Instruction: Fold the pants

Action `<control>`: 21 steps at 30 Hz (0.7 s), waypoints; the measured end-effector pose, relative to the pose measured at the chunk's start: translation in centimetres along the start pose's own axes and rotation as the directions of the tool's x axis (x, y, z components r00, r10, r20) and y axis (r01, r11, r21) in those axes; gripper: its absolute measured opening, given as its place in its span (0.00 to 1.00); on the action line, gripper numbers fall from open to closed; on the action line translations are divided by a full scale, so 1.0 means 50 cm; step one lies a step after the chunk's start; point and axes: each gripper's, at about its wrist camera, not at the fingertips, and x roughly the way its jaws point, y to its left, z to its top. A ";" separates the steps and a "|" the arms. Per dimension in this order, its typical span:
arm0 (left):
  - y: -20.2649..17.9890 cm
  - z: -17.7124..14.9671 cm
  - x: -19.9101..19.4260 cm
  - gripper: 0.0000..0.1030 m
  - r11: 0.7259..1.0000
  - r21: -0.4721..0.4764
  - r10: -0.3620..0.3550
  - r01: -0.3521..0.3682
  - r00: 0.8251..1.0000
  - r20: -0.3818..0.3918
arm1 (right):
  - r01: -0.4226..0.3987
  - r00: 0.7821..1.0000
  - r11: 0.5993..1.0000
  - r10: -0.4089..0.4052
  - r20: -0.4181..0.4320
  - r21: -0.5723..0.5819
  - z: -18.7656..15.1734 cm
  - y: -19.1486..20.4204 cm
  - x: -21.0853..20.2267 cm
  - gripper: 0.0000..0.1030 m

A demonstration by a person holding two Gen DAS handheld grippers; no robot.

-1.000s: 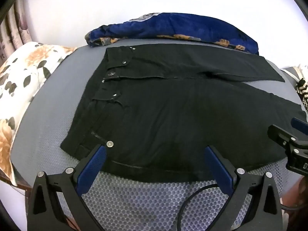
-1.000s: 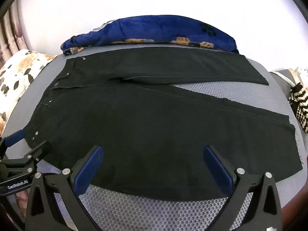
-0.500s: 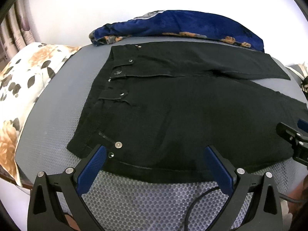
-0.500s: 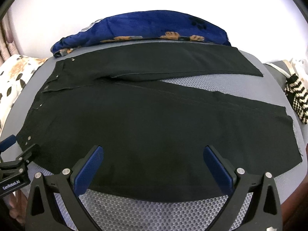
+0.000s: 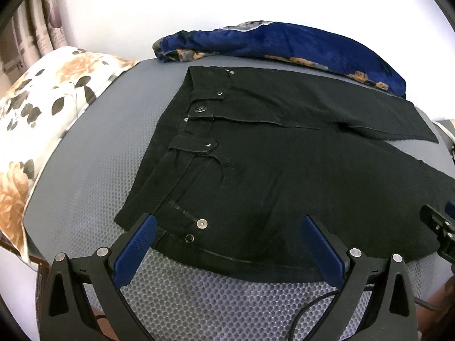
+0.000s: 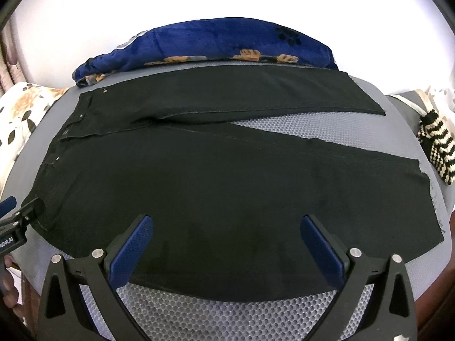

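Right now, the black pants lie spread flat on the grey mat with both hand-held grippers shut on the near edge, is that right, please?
Not quite: the black pants do lie flat on the grey mat, but both wrist views show the left hand-held gripper and right hand-held gripper open, holding nothing.

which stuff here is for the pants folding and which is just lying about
For the job: black pants, left gripper, right gripper, grey mat under the pants.

Lying about: blue blanket, floral pillow, striped knit item, curtain.
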 end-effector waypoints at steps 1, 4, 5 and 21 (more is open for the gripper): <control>0.000 0.001 -0.001 0.98 1.000 0.002 0.000 0.000 1.000 0.002 | 0.000 1.000 1.000 0.000 0.000 -0.002 0.000 -0.003 0.000 1.00; -0.005 -0.001 -0.001 0.98 1.000 0.011 0.001 -0.001 1.000 0.003 | 0.000 1.000 1.000 0.000 -0.008 -0.005 -0.001 -0.003 0.004 1.00; -0.005 0.000 -0.001 0.98 1.000 0.012 0.002 -0.002 1.000 0.003 | 0.000 1.000 1.000 0.000 -0.011 -0.003 -0.001 -0.003 0.005 1.00; -0.004 -0.001 0.000 0.98 1.000 0.015 0.007 -0.007 1.000 0.000 | -0.002 1.000 1.000 0.002 -0.008 -0.013 0.001 -0.006 0.003 1.00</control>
